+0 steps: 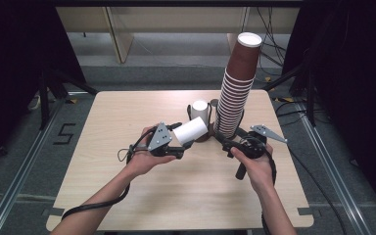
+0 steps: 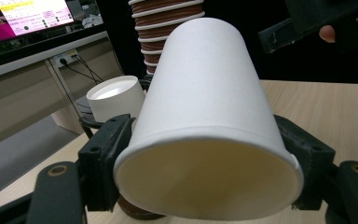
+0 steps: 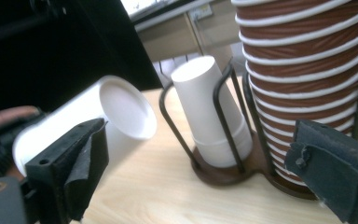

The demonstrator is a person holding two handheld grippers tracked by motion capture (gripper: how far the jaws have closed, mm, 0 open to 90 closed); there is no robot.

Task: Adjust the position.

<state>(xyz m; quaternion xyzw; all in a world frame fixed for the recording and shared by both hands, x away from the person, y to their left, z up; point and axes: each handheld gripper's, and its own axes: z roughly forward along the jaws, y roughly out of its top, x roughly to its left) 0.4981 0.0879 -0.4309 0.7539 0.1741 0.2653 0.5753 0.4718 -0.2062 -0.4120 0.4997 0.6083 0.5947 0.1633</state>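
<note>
Gripping smooth white paper cup (image 2: 205,121), left gripper (image 1: 185,145); ribbed brown stack (image 1: 236,93) beside

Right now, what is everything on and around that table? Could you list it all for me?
Table: one, light wood, centre of the high view.
Cup holder: one, dark wire with brown bases, far middle of the table.
Brown cups: a tall leaning stack, too many to count, upside down in the holder's right slot.
White cups in holder: at least two nested, upside down in the left slot.
Held white cup: one, lying sideways between the left gripper's jaws.
Monitor: one, lit, beyond the table in the left gripper view.
Left gripper: black, shut on the cup, in the left hand.
Right gripper: black, jaws open beside the brown stack, in the right hand.
</note>
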